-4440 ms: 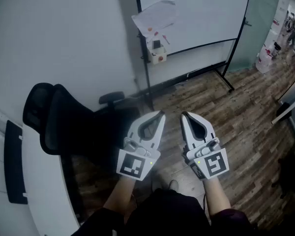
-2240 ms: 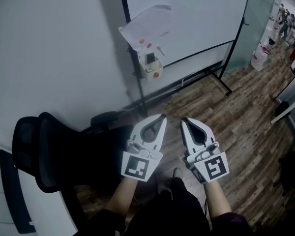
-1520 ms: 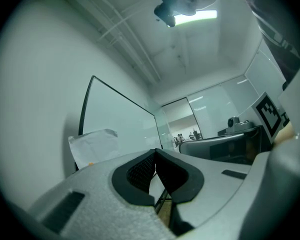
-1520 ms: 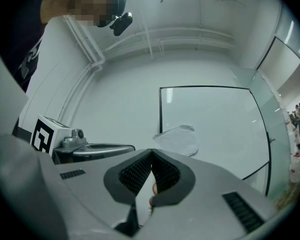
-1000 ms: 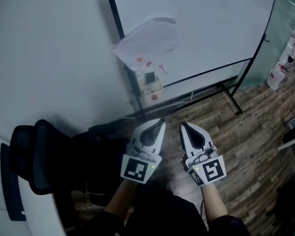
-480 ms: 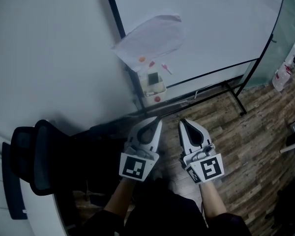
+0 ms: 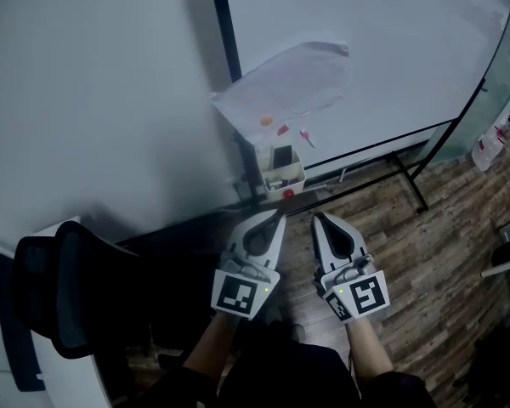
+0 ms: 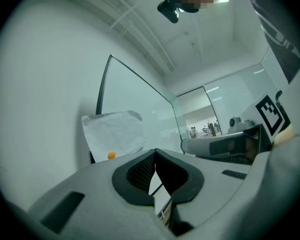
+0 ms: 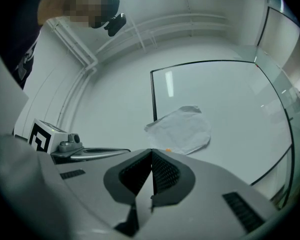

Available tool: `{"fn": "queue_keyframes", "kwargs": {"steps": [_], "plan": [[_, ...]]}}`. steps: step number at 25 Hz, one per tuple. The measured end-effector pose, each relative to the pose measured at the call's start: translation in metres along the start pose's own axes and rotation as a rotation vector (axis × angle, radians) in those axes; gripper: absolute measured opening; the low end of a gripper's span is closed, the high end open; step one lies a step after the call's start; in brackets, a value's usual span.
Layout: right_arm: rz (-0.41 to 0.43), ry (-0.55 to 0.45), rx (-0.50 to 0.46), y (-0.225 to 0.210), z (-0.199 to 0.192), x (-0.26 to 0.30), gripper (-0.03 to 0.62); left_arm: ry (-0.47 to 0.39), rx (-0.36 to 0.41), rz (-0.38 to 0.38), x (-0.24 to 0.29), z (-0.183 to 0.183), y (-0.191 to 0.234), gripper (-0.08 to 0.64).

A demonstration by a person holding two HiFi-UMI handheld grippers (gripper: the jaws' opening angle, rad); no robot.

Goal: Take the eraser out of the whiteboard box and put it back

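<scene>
A small white box [image 7: 286, 179] hangs on the left post of the whiteboard [image 7: 382, 49]. A dark eraser [image 7: 282, 156] stands upright inside the box. My left gripper [image 7: 280, 214] and right gripper [image 7: 315, 217] are side by side just below the box and apart from it, pointing towards it. Both are shut with nothing between the jaws. In the left gripper view the left gripper [image 8: 155, 152] has its pads meeting at the tip. The right gripper [image 9: 151, 152] shows the same in the right gripper view.
A crumpled paper sheet [image 7: 291, 79] is pinned to the board by small magnets above the box. A black office chair [image 7: 72, 283] stands at the left beside a white desk edge [image 7: 64, 381]. The board's stand leg [image 7: 410, 181] runs across the wooden floor [image 7: 442, 253].
Both grippers have moved forward towards the whiteboard, so the box and paper now sit closer above their tips. The jaws have stayed shut throughout.
</scene>
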State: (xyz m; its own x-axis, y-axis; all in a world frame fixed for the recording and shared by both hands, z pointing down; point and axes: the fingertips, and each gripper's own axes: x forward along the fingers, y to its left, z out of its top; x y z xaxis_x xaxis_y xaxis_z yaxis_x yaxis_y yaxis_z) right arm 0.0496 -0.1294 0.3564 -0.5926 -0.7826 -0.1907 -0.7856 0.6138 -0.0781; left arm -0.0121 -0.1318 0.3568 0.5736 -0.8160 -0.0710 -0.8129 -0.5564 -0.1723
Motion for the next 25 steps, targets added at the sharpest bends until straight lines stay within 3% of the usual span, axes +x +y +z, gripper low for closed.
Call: {"fn": "queue_keyframes", "kwargs": {"steps": [12,25], "plan": [[-0.039,0.057,-0.017,-0.016,-0.027,0.064,0.003,-0.003,-0.032,0.020,0.031,-0.029,0.054,0.005],[-0.014,0.147,0.054,-0.055,-0.089,0.119,0.003,0.073,-0.097,0.120,0.078,-0.090,0.094,0.005]]}}
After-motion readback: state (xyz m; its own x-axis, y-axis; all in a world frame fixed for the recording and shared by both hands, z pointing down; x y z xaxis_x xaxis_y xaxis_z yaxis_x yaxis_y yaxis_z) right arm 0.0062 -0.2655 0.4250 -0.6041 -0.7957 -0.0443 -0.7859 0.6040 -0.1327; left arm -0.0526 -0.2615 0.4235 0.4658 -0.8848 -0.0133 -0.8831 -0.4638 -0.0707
